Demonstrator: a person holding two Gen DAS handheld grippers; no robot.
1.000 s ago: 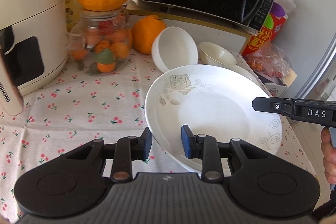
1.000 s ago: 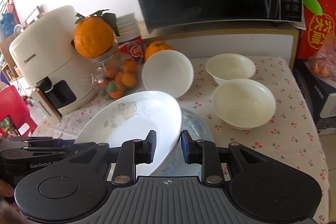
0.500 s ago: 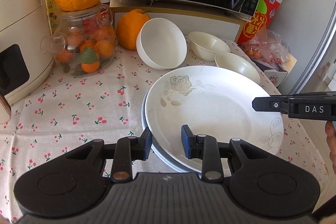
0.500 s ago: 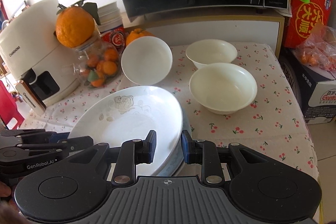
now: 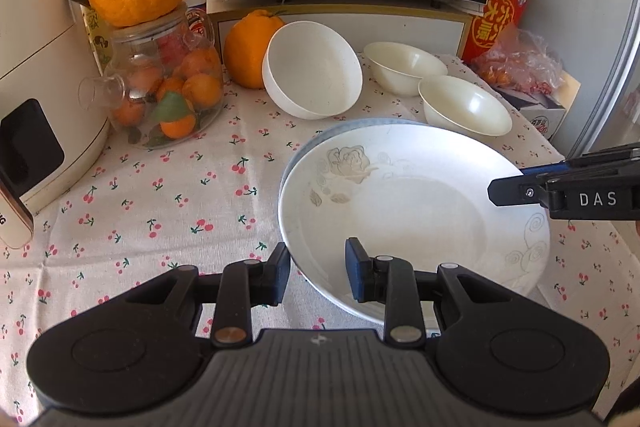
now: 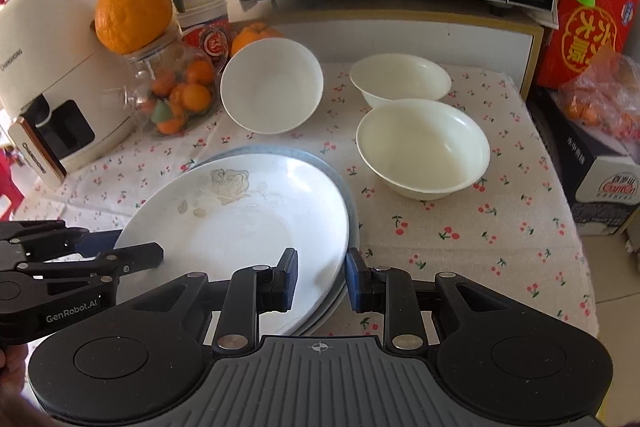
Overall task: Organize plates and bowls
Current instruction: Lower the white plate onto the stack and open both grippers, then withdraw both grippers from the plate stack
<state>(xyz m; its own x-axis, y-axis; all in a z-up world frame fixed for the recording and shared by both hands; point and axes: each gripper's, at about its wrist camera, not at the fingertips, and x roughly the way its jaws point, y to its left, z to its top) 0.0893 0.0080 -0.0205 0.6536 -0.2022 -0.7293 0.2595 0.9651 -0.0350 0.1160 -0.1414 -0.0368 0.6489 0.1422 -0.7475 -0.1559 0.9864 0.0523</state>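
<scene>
The rose-patterned plate (image 5: 412, 211) lies flat, face up, on a grey plate (image 6: 347, 195). The left gripper (image 5: 318, 267) and right gripper (image 6: 322, 277) straddle its rim, jaws apart, gripping nothing.

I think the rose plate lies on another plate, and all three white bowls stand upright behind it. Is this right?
Not quite. The rose plate does lie on another plate, but only two bowls stand upright; the third bowl is tipped on its side, as the right wrist view shows.
</scene>
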